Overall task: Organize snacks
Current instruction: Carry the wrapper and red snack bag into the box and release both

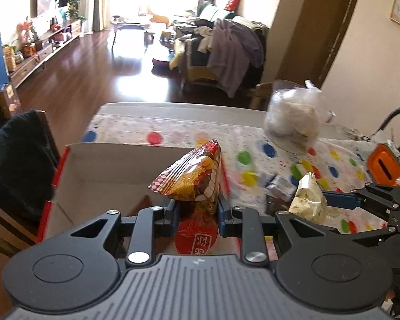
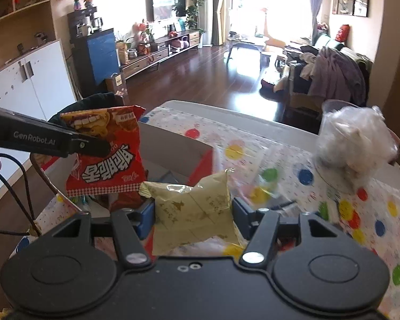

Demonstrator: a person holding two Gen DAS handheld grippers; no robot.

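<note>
The counter (image 1: 173, 129) wears a polka-dot cloth, dark wood floor (image 1: 98, 77) beyond; left claw (image 1: 198, 210) clamps a red snack bag (image 1: 192, 178), right claw (image 2: 192, 210) a yellow packet (image 2: 194, 210).

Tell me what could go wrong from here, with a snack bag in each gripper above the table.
1. The left gripper pinches the red bag near one end only, so it may swing or slip before it reaches the cardboard box.
2. The right gripper squeezes the puffy yellow bag across its middle; more pressure could crush it.
3. The two grippers sit close together, so bags or fingers could collide over the box.
</note>
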